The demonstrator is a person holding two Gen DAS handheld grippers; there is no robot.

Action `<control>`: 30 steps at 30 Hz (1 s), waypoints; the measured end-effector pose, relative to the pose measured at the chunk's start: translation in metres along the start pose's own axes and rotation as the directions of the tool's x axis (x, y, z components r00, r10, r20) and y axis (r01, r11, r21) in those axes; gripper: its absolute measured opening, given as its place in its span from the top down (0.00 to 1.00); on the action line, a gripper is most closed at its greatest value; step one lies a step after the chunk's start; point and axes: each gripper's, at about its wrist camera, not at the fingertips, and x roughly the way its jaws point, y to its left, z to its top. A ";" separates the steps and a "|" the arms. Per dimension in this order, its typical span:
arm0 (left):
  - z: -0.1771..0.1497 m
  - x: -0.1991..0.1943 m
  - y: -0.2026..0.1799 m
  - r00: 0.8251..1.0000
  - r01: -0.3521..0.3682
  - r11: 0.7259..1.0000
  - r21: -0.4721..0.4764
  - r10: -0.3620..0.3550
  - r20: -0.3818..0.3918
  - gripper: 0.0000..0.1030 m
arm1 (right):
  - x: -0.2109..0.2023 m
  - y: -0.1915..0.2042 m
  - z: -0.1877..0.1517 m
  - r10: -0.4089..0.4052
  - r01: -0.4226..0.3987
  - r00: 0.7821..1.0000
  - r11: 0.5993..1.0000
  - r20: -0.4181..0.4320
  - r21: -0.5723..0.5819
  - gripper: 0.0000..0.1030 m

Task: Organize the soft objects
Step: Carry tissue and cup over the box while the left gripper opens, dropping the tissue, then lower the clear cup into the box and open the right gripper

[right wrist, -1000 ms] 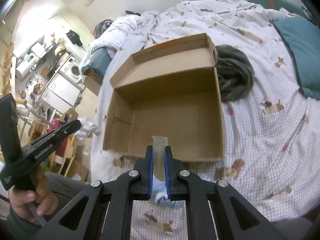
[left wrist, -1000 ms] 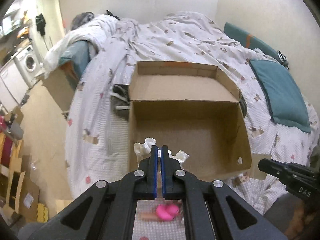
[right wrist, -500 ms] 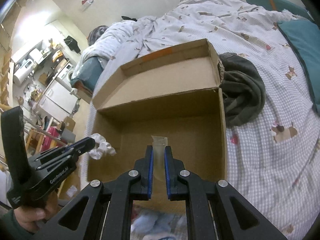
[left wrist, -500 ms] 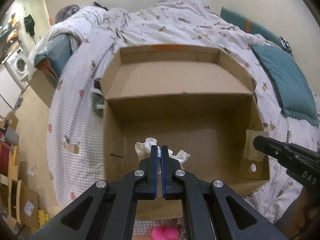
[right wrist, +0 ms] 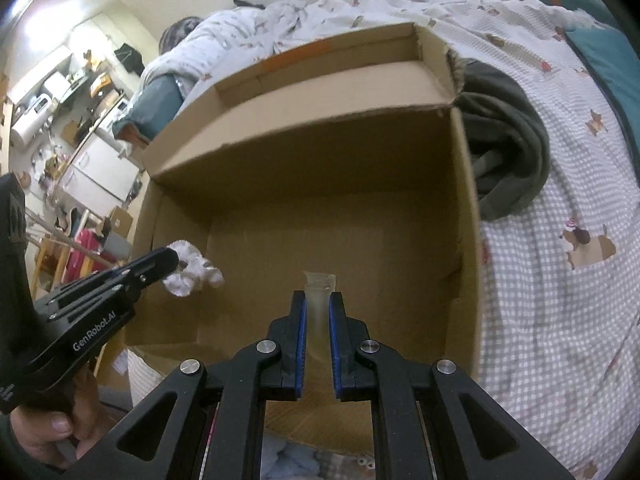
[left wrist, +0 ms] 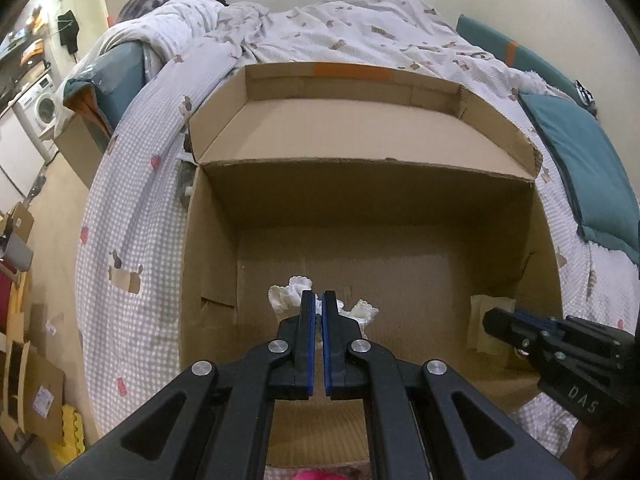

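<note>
Both my tools are over the open cardboard box (left wrist: 360,208) on the bed (left wrist: 132,240), each carrying something, nothing dropped yet. My left tool (left wrist: 316,300) is clenched on a white frilly sock (left wrist: 294,292), bunched up, hanging inside the box near the left wall and above the floor; the right wrist view shows the same white bundle (right wrist: 192,272) at that tool's tip. My right tool (right wrist: 318,304) is clamped on a pale beige sock (right wrist: 319,312), held upright over the box's right-hand part; in the left view it shows as a pale strip (left wrist: 486,322) at the tool tip. Box floor looks bare, so I judge zero items stored so far, two about to go in. Left to do, by my read: release both, then fetch the rest. Count: one box, two held socks, one dark grey garment (right wrist: 504,148) heaped on the bed touching the box's right wall, one pink thing (left wrist: 316,474) and one light blue soft thing (right wrist: 280,456) below the near box edge, both mostly hidden. One teal pillow (left wrist: 580,168) on the bed, probably not part of it.
</note>
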 end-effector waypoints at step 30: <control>-0.002 0.005 -0.005 1.000 -0.007 1.000 0.015 0.007 -0.001 0.33 | 0.002 0.000 0.003 -0.015 0.015 1.000 1.000 0.018 0.025 0.81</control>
